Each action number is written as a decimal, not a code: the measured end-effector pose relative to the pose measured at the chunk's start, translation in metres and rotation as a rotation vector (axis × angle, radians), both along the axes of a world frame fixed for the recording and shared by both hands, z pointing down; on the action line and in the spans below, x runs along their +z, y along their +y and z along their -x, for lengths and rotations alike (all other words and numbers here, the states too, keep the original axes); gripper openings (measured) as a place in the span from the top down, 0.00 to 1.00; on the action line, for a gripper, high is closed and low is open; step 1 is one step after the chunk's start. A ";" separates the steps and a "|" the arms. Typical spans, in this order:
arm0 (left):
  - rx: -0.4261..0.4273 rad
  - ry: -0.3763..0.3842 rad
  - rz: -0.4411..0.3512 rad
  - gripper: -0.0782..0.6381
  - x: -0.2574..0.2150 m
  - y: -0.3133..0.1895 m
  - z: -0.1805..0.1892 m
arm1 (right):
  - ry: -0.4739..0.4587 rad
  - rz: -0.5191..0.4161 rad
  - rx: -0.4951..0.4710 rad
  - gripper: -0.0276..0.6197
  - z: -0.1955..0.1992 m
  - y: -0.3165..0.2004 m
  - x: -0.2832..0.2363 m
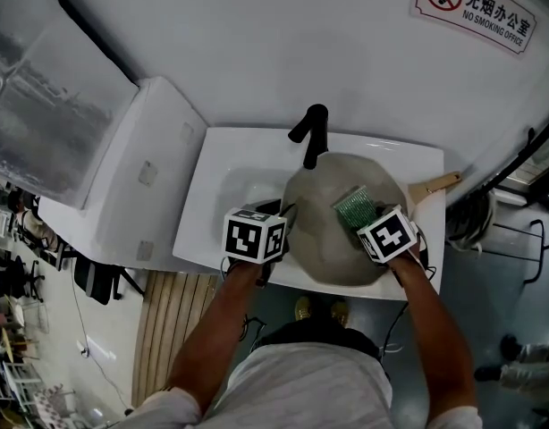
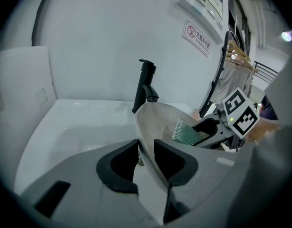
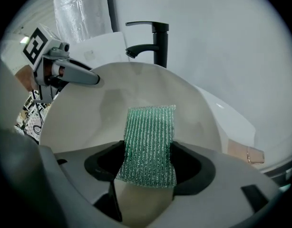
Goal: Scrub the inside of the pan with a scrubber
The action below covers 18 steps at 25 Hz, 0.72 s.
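My left gripper [image 2: 146, 152] is clamped on the near rim of the pan [image 1: 324, 239], which is tilted in the sink [image 1: 225, 177] with its inside towards my right gripper [image 3: 147, 167]. That one grips the green scrubber [image 3: 150, 137], which points straight ahead at the pan's inner wall. I cannot tell if it touches.

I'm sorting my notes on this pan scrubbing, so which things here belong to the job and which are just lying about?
In the job:
pan, sitting in the sink
green scrubber
left gripper, clamped on the pan's rim
right gripper, holding the scrubber

Just there:
black tap
no-smoking sign on the wall
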<state>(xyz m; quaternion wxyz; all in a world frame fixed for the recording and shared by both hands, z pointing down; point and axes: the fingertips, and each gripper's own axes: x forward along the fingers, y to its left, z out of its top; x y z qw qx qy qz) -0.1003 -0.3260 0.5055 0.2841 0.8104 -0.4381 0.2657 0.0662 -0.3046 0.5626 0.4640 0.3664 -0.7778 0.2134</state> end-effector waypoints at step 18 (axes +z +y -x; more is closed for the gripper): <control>-0.012 0.001 -0.003 0.73 0.000 0.000 -0.001 | -0.102 0.065 -0.152 0.49 0.072 0.047 -0.003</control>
